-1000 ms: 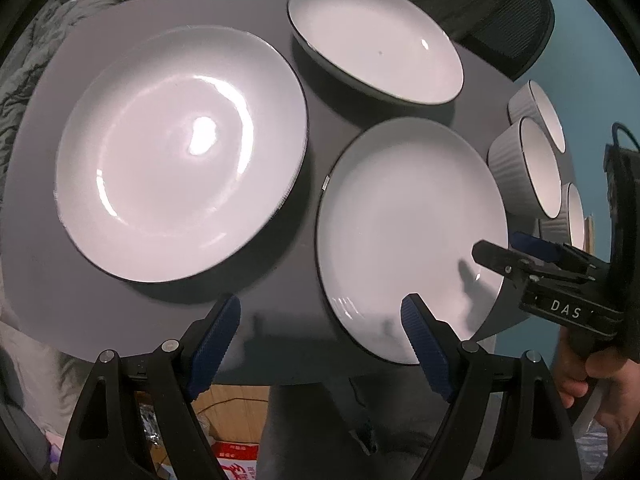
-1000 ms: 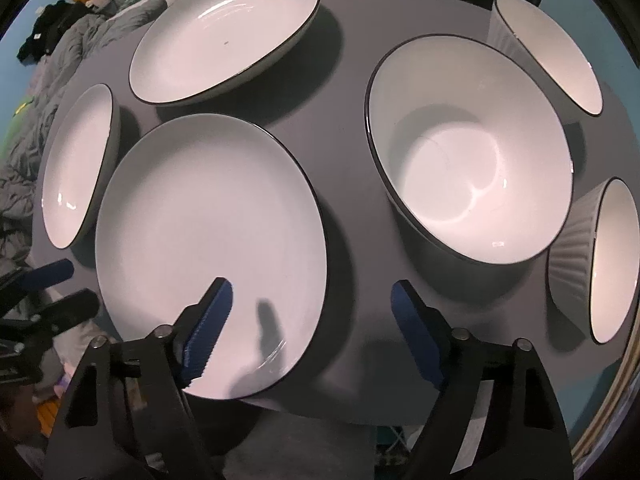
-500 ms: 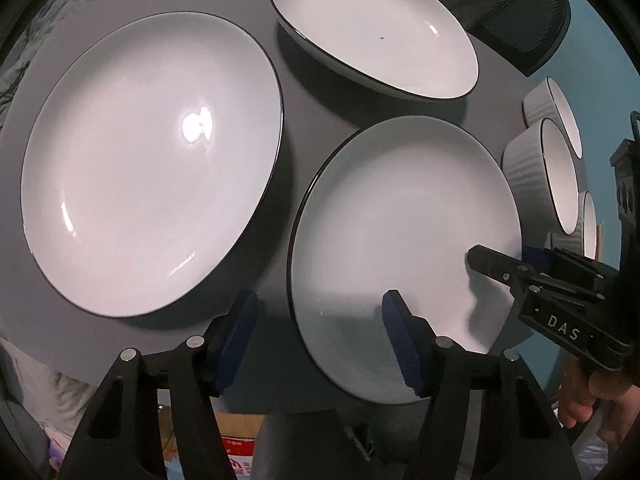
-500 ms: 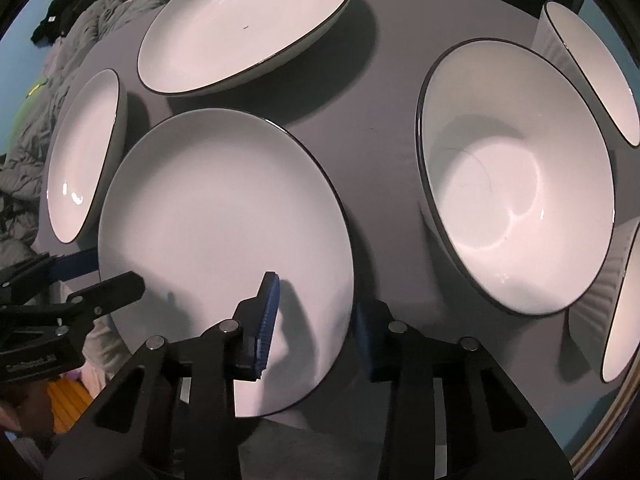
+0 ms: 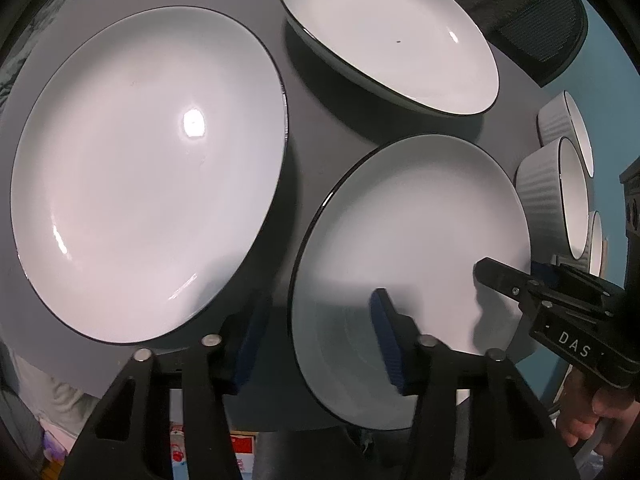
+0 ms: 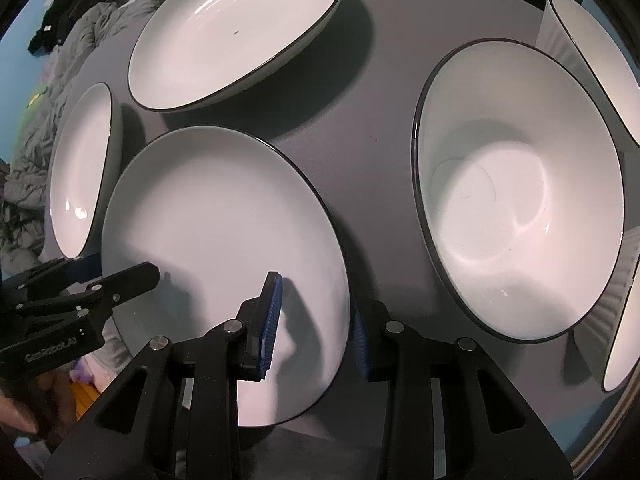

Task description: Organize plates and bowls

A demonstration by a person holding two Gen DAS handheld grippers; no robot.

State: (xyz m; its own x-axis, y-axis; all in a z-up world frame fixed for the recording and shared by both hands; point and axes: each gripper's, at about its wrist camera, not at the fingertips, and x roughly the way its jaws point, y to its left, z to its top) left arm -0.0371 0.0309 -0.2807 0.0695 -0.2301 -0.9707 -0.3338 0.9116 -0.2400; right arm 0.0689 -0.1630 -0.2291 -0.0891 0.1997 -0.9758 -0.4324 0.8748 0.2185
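Observation:
A white, dark-rimmed medium plate point(image 5: 412, 240) point(image 6: 224, 216) lies at the near edge of the grey round table point(image 5: 312, 112). My left gripper point(image 5: 316, 308) point(image 6: 122, 266) straddles its left rim, one pad over the plate and one outside it. Its jaws are closing and the pads do not press. My right gripper point(image 6: 316, 300) point(image 5: 512, 272) is shut on the plate's right rim, one finger on the inside and the other against the outer edge. A large plate point(image 5: 148, 168) sits to the left and a deep plate point(image 5: 388, 32) behind. A big bowl point(image 6: 520, 200) stands to the right.
Ribbed white bowls point(image 5: 552, 196) point(image 6: 592, 60) crowd the table's right side. A black mesh chair point(image 5: 540, 32) stands behind the table and grey bedding point(image 6: 48, 80) lies at the far left. A person's hand point(image 5: 588, 420) holds the right gripper. Boxes point(image 5: 240, 452) sit under the table.
Both grippers came down over the medium plate's opposite rims. The right jaws closed onto the right rim. The left jaws have narrowed around the left rim.

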